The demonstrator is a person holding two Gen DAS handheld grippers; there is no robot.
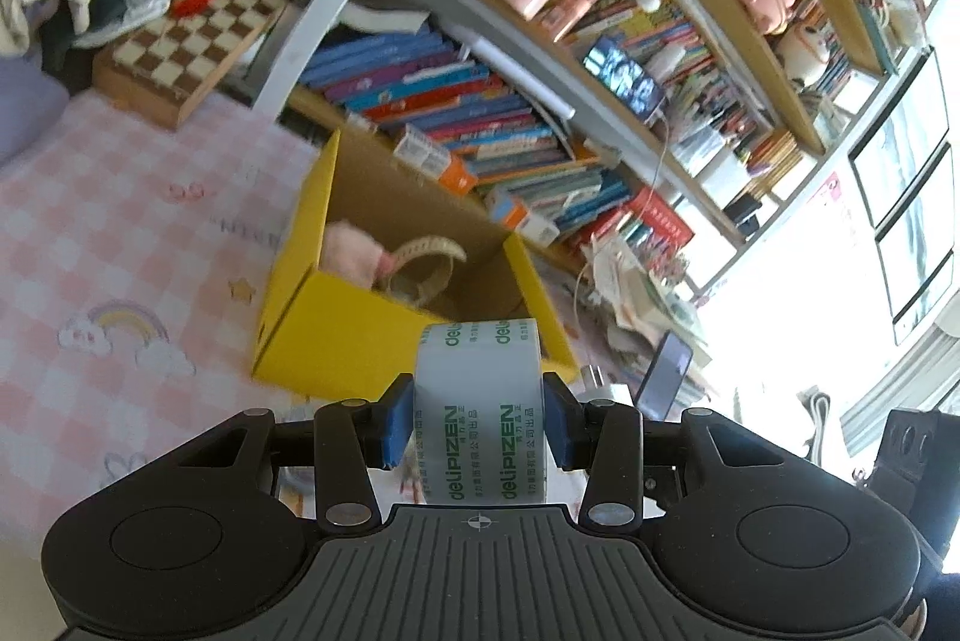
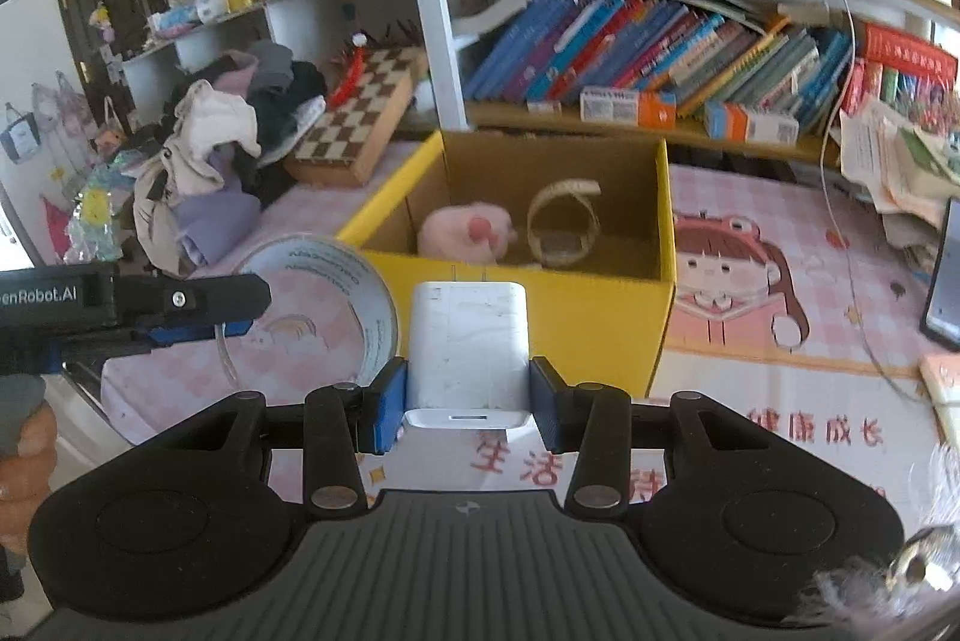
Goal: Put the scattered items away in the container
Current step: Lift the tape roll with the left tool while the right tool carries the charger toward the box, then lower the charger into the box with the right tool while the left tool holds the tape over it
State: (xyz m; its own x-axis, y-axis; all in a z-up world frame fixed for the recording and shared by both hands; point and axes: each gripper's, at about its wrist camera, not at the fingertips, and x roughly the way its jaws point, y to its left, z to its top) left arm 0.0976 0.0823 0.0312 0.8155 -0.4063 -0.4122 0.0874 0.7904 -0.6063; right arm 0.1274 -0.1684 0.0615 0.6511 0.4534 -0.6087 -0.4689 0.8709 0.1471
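A green-lettered tape roll (image 1: 480,410) was pinched by the left tool (image 1: 478,422), a white, seemingly scuffed charger (image 2: 467,350) by the right tool (image 2: 467,404), near the yellow box (image 2: 540,305).

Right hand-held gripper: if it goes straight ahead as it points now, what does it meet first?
Probably the near wall of the yellow box. The right hand-held gripper holds the white charger, whose prongs sit about level with the rim, so depth is unclear.
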